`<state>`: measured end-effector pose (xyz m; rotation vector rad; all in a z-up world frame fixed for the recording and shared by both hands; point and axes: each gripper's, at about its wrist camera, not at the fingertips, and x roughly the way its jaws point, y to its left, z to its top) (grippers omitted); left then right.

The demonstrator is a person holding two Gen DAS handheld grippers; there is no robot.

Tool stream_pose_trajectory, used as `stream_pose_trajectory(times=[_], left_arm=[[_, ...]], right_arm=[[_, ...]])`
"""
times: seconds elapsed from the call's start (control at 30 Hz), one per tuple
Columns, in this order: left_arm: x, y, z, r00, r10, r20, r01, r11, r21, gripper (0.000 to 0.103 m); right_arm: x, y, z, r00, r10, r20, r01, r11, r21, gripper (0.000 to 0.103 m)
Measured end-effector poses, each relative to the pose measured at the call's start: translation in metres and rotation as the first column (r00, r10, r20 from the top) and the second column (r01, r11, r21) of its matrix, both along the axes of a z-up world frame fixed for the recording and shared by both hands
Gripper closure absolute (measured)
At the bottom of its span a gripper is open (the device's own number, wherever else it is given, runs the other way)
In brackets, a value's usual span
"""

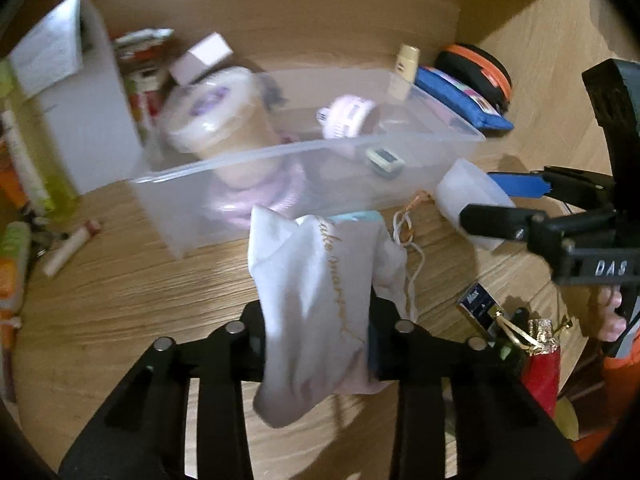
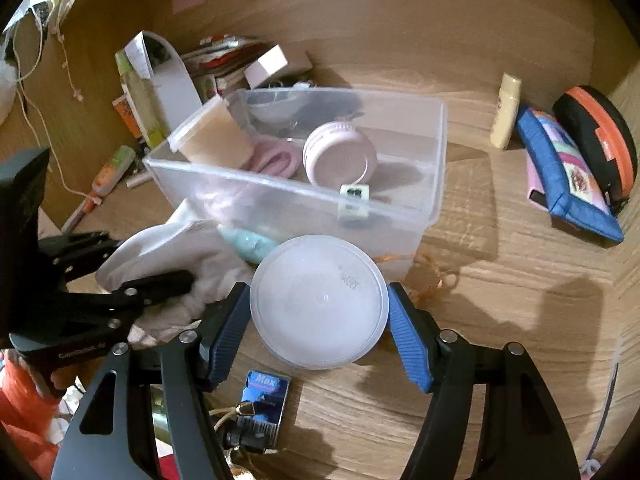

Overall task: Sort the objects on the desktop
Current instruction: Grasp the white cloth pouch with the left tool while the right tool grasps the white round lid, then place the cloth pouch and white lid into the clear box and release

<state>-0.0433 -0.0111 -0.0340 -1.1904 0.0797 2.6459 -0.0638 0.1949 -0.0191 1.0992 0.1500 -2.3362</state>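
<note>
Wooden desk (image 2: 500,320), left tongs (image 1: 320,320) clamping white pouch (image 1: 316,300), right tongs (image 2: 320,320) gripping round lid (image 2: 320,300).

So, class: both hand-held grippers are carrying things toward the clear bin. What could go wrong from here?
1. The white cloth pouch hangs loosely from the left hand-held gripper and could slip out.
2. The round plastic lid in the right hand-held gripper may pop free.
3. The clear bin is crowded; the tilted cup could topple.
</note>
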Motion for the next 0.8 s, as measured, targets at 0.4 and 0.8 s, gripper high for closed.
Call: stream_pose_trajectory(times=[0.4, 0.8], left_arm=[[0.028, -0.032, 0.034, 0.982, 0.153, -0.112, -0.151, 0.988, 0.02, 0.076], [0.013, -0.006, 0.091, 0.967, 0.084, -0.24, -0.074, 0.996, 0.051, 0.076]], right_arm=[[-0.008, 0.003, 0.02, 1.0, -0.002, -0.031, 0.0, 0.998, -0.063, 0.039], [-0.009, 0.011, 0.043, 0.997, -0.021, -0.08, 0.014, 0.995, -0.094, 0.039]])
